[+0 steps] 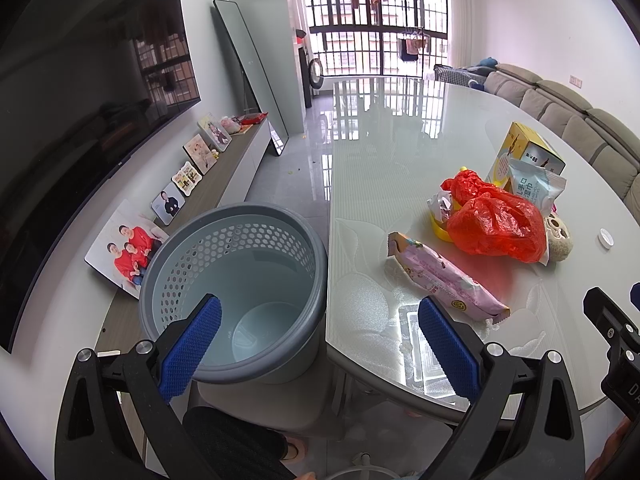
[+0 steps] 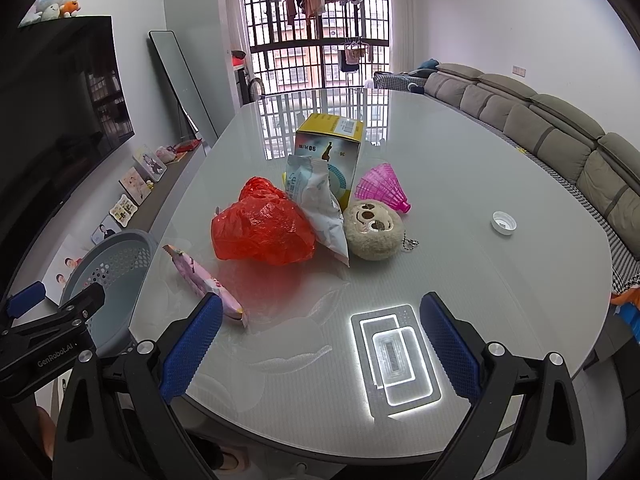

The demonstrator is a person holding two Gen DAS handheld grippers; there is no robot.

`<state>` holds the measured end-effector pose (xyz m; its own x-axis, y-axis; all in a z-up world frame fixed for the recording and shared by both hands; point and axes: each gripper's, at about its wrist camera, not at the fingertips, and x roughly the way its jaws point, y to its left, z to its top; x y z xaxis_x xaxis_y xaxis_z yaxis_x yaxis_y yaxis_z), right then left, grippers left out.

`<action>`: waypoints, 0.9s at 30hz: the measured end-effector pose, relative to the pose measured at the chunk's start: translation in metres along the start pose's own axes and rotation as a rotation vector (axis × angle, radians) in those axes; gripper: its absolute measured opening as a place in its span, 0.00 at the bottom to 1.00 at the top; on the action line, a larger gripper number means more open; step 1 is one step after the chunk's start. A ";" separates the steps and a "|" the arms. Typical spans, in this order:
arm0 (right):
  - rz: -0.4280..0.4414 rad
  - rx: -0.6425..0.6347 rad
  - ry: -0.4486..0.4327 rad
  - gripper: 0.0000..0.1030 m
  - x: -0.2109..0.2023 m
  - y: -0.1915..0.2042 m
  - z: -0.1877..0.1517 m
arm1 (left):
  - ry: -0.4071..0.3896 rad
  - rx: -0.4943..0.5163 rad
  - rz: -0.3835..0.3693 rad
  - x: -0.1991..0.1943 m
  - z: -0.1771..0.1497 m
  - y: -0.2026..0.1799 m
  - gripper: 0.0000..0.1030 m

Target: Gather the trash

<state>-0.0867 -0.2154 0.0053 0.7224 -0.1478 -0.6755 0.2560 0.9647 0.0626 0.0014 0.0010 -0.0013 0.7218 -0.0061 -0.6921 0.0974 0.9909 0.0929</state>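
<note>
Starting from my own end, I hold the left hand-held gripper (image 1: 320,344) released, its blue pads spread wide over the rim of the grey bin (image 1: 236,304), and the right hand-held gripper (image 2: 320,344) equally released above the near edge of the table (image 2: 500,288). Neither grips anything.

Judging by the bin, which stands just off the table's edge at my nine o'clock and shows only its bare floor, I reckon the collecting has not begun; every piece is left to do.

Nearest on the glass, at about eleven o'clock from the right gripper, lies the pink snack wrapper (image 2: 204,280). Beyond it, toward twelve, the trash sits in a tight heap: a crumpled red plastic bag (image 2: 262,226) touching a white wipes pouch (image 2: 320,204), with a yellow carton (image 2: 330,144) upright behind. Just beside the pouch rests a round plush keychain (image 2: 374,226), then a pink shuttlecock (image 2: 382,188); whether those two count as trash I cannot tell. A white bottle cap (image 2: 504,223) lies well apart at two o'clock.

The tabletop is glossy and pale, mirroring a ceiling lamp. Farther off, a television (image 2: 60,100) hangs at ten o'clock, a sofa (image 2: 560,140) runs along two o'clock, and a barred window (image 2: 316,32) with hanging laundry closes the room at twelve.
</note>
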 end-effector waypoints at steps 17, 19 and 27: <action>0.002 -0.001 -0.001 0.92 0.000 0.001 0.000 | 0.000 0.000 0.001 0.000 0.000 0.000 0.94; 0.003 -0.001 -0.002 0.92 0.000 0.001 0.000 | 0.000 0.000 0.000 0.000 0.000 0.000 0.94; 0.011 0.005 0.004 0.92 0.002 -0.001 -0.001 | 0.001 -0.001 -0.001 -0.001 -0.001 0.001 0.94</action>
<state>-0.0864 -0.2162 0.0036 0.7223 -0.1366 -0.6779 0.2514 0.9651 0.0734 0.0005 0.0022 -0.0013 0.7210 -0.0068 -0.6929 0.0971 0.9911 0.0912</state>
